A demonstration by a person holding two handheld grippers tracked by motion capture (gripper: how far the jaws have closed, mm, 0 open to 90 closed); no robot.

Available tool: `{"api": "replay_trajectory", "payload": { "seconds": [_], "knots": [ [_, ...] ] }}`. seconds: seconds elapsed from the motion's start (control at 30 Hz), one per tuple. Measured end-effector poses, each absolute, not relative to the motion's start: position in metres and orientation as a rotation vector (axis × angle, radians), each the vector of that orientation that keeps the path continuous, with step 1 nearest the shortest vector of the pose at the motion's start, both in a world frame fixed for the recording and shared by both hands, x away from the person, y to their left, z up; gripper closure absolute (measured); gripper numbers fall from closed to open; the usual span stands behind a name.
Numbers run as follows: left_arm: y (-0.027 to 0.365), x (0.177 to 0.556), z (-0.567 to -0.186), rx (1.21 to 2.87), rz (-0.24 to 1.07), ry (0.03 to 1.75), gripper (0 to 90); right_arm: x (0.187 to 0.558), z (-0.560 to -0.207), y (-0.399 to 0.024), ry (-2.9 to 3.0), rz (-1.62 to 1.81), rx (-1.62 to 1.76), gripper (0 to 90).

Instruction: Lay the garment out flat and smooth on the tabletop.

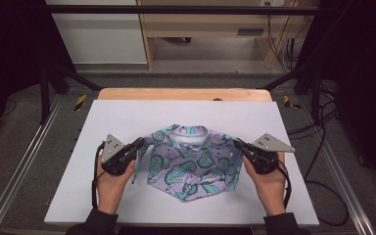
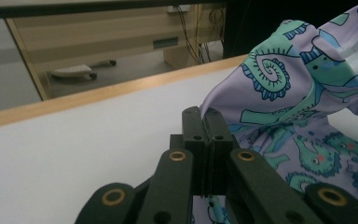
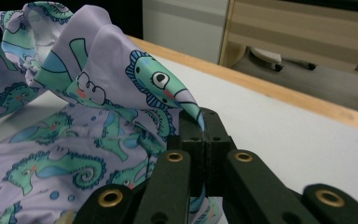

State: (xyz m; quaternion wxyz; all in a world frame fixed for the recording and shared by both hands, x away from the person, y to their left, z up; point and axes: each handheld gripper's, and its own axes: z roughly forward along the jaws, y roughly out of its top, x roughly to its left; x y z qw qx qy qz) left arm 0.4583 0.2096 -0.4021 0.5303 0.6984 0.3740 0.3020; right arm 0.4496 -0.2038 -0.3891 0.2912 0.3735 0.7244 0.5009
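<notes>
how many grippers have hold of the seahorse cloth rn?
2. The left gripper is shut on the cloth at its left edge; the right gripper is shut on its right edge. Both gripper views show fabric pinched between closed jaws.

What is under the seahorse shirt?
The white board lies under the seahorse shirt. Each gripper, left gripper and right gripper, pinches a raised corner. Anything beneath the middle of the cloth is covered.
</notes>
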Motion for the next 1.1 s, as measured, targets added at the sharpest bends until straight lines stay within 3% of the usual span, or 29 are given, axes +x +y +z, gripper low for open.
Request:
{"api": "replay_trajectory", "payload": {
  "seconds": [0.5, 1.1],
  "knots": [
    [0.210, 0.478, -0.350, 1.661, 0.754, 0.862, 90.0, 0.459, -0.331, -0.204, 1.885, 1.299, 0.926, 89.8],
    [0.207, 0.500, -0.316, 1.646, 0.754, 0.860, 90.0, 0.480, -0.303, -0.206, 1.870, 1.303, 0.945, 89.9]
  ]
}}
